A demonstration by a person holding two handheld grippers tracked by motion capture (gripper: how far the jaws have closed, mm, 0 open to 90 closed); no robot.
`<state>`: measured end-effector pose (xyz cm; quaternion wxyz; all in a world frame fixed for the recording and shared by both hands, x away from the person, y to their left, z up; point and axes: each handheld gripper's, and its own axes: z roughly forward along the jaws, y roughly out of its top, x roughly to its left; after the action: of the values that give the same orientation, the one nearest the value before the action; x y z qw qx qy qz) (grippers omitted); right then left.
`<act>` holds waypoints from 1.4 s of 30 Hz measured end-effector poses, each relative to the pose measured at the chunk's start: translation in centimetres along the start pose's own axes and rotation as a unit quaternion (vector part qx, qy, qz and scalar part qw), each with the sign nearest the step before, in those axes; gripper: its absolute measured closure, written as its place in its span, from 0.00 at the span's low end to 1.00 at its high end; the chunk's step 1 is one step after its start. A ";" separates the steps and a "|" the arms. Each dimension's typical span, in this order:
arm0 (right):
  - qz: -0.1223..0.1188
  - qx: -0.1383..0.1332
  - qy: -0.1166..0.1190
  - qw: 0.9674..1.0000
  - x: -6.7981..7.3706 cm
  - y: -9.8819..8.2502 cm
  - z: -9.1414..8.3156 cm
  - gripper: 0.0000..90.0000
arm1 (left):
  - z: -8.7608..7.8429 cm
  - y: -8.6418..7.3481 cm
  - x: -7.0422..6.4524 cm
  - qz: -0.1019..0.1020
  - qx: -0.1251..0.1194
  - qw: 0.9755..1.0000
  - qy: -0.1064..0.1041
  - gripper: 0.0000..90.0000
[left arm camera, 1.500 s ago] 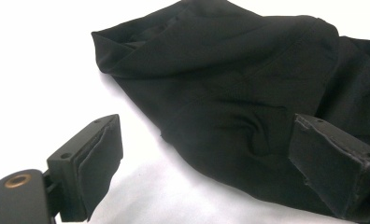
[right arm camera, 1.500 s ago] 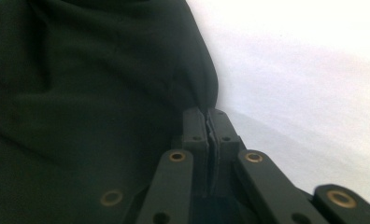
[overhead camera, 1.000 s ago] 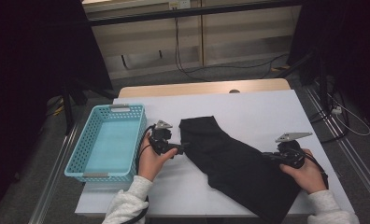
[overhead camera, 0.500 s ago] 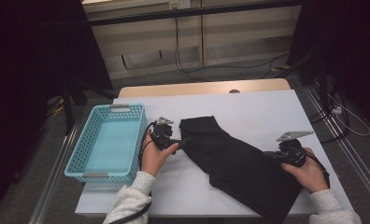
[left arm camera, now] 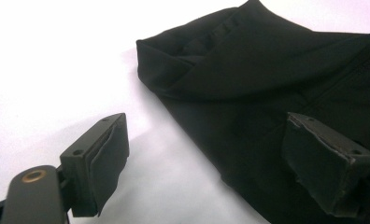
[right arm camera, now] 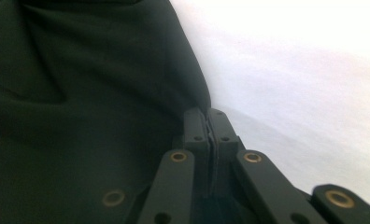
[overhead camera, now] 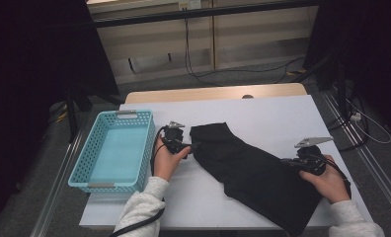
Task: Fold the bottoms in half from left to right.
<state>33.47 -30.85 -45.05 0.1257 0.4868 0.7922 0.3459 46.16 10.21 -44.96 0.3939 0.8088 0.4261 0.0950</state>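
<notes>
Lying on white table: black garment | left tool wide | right tool seemingly pinching garment

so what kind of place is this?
Likely a lab recording station: a white-covered table with black curtains at both sides, loose cables on the floor, a blue basket and dark trousers.

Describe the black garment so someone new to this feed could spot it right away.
Start at the white table. Right of the light blue basket at its left edge, the black garment lies flat and slants from the table's middle to the near right corner. It is the one dark, soft thing there, between the left gripper and right gripper.
</notes>
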 end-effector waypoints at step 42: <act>0.047 -0.012 -0.066 0.997 -2.5 -1.8 -3.6 0.48 | -1.2 0.4 2.4 -0.055 -0.009 0.998 0.026 0.93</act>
<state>31.54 -35.00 -44.00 0.1668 0.5436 0.7543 0.3282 47.28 12.59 -44.28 0.3944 0.7777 0.4796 0.0978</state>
